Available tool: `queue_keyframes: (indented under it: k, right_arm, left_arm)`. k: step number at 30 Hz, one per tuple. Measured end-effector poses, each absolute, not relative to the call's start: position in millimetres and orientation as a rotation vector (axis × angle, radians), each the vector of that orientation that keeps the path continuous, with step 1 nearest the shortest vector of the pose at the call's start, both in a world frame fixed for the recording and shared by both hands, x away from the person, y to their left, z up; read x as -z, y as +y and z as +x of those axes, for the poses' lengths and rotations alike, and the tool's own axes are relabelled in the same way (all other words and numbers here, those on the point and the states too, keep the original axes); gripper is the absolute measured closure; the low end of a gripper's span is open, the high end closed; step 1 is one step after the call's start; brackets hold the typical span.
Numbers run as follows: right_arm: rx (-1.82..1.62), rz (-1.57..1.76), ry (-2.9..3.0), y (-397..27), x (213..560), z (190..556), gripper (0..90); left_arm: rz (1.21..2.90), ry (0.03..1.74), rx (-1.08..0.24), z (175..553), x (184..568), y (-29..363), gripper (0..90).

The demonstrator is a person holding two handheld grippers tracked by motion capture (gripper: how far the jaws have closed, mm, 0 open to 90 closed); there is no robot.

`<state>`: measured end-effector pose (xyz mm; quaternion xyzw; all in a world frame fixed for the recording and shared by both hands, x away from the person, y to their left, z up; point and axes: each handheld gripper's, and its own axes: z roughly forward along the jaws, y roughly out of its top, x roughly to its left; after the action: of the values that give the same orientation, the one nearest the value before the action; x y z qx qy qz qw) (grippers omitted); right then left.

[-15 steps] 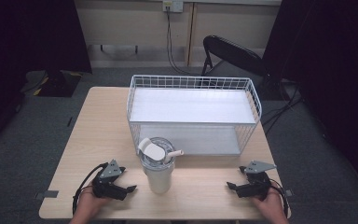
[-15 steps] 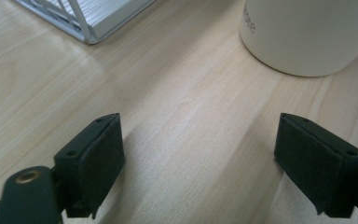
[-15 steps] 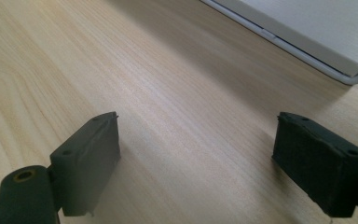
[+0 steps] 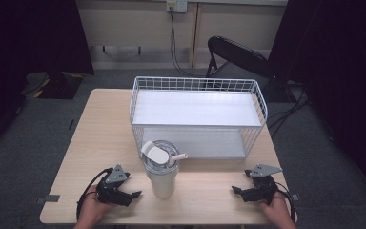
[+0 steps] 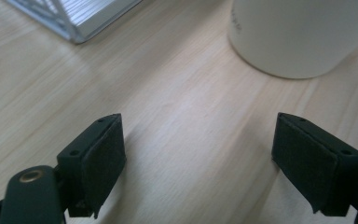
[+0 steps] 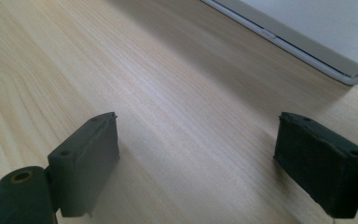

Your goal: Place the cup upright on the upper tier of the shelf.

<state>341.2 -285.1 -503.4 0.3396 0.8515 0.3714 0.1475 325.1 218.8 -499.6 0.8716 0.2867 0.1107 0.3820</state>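
Table (image 4: 205,195): pale wood, seen from above; its grain runs under the jaws in both gripper views.
Basket (image 4: 198,83): white wire, with a flat white floor, standing at the middle of the table toward the far edge. A corner of it shows at the top left of the left gripper view (image 5: 74,18) and at the top right of the right gripper view (image 6: 307,32).
Cup (image 4: 161,177): a tall white tumbler, upright on the table, just in front of the basket's near wall and left of the table's middle. Its clear lid has a white flap raised and a short spout pointing right. In the left gripper view its lower wall (image 5: 298,37) fills the top right, standing on the wood.
Left gripper (image 4: 132,195): held low at the near left, jaws pointing at the cup, just beside it but apart from it. The jaws stand spread, with bare wood between the pads (image 5: 103,154).
Right gripper (image 4: 238,192): held low at the near right, well apart from the cup. Its jaws are also spread, bare wood between the pads (image 6: 98,154).
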Motion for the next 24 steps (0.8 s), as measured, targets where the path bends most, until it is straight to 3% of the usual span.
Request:
queue_keyframes:
  k: [24]
  right_arm:
    - [-1.069, 0.976, 2.450, -285.0, 503.4, 341.3, 12.8]
  left_arm:
    - [1.986, 0.648, -0.154, 317.8, 460.3, 193.9, 18.1]
